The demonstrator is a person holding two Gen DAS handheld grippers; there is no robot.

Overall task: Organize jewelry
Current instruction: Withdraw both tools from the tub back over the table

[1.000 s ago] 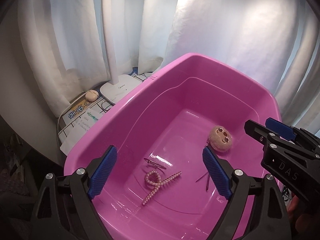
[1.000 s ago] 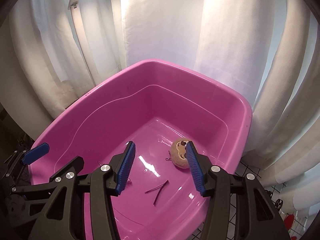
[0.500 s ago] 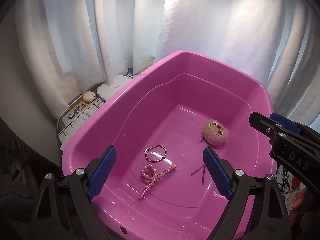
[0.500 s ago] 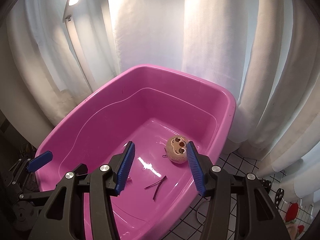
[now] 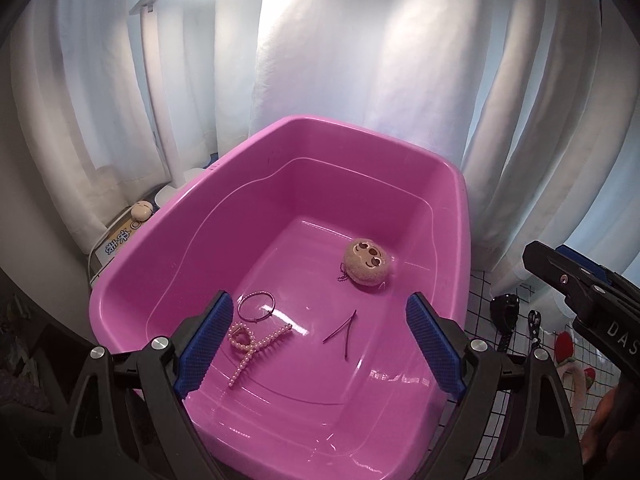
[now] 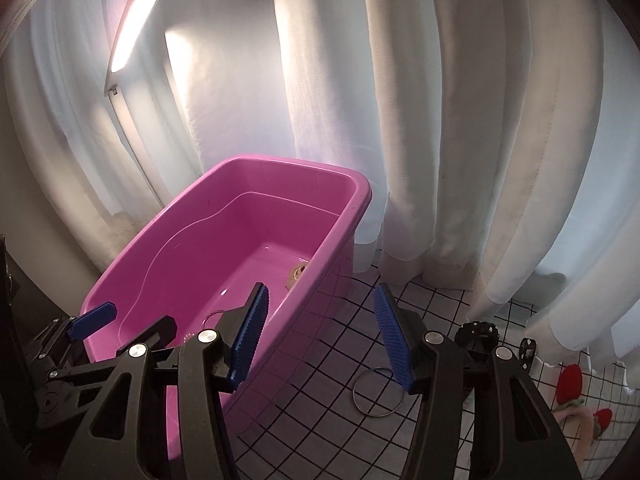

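Jewelry sits on the floor of the pink tub (image 5: 460,216): a pearl hair clip (image 5: 250,340) near the front left, a thin ring bangle (image 5: 257,306) just behind it, a dark hairpin (image 5: 345,330) towards the middle, and a fuzzy face charm (image 5: 367,261) over by the right wall. The left gripper (image 5: 318,346) hangs above the tub, jaws spread wide with nothing between them. Out to the right, the right gripper (image 6: 320,338) is over the tub's rim and the gridded tablecloth (image 6: 320,392), jaws parted and empty. A second metal ring (image 6: 378,392) lies on the cloth just below its right finger. Also out there: a black beaded piece (image 6: 478,330) and red strawberry-like trinkets (image 6: 570,378). White curtains (image 6: 460,120) close off the back, and a lit desk lamp (image 6: 134,28) stands behind the tub.
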